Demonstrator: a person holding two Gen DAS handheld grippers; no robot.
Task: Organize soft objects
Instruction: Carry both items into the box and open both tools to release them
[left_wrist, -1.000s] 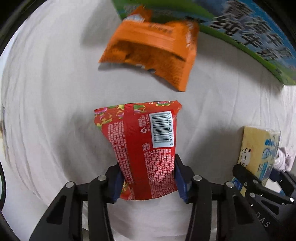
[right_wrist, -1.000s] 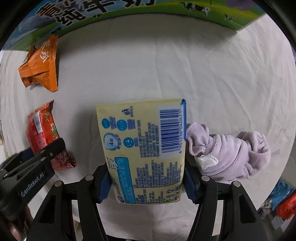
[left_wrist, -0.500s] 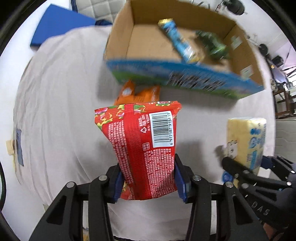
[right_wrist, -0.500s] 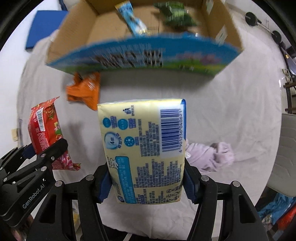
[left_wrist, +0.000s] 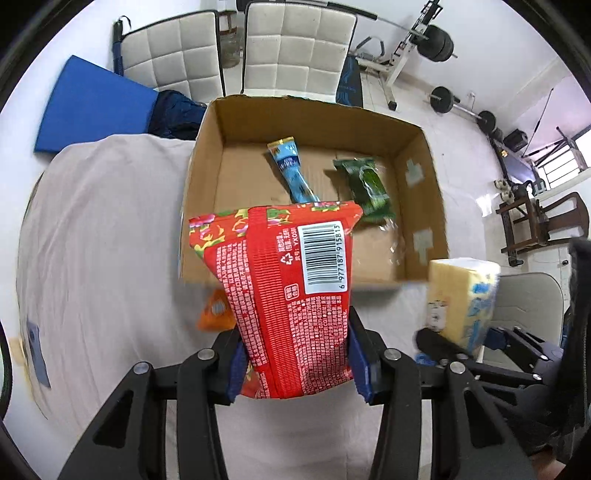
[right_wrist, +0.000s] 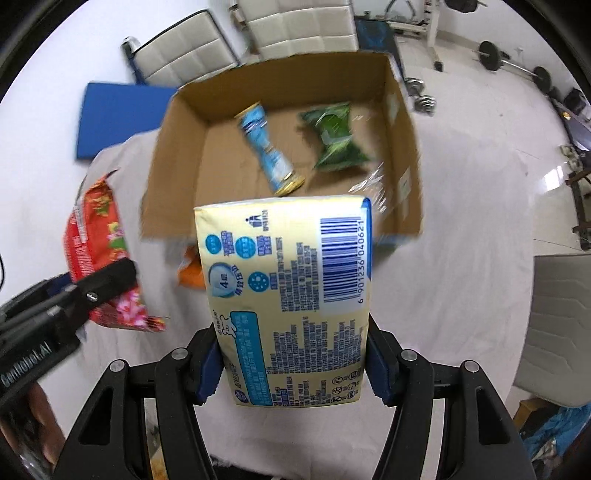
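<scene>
My left gripper (left_wrist: 295, 363) is shut on a red snack packet (left_wrist: 284, 295) and holds it high above the table, in front of the open cardboard box (left_wrist: 207, 155). My right gripper (right_wrist: 295, 363) is shut on a yellow tissue pack (right_wrist: 291, 295), also raised before the box (right_wrist: 166, 147). The red packet also shows in the right wrist view (right_wrist: 96, 258), and the tissue pack in the left wrist view (left_wrist: 461, 299). An orange packet (left_wrist: 214, 310) lies on the white cloth below the box's near wall. The purple cloth is hidden.
Inside the box lie a blue packet (left_wrist: 291, 170) and a green packet (left_wrist: 369, 188). The cloth-covered table (left_wrist: 92, 240) spreads to the left. White chairs (left_wrist: 295, 48), a blue mat (left_wrist: 92, 103) and gym weights (left_wrist: 439, 99) stand beyond. A grey chair (right_wrist: 561, 332) is at right.
Both grippers have risen well above the table with their packs. The view has tilted up, so the box's inside and the room beyond now show.
</scene>
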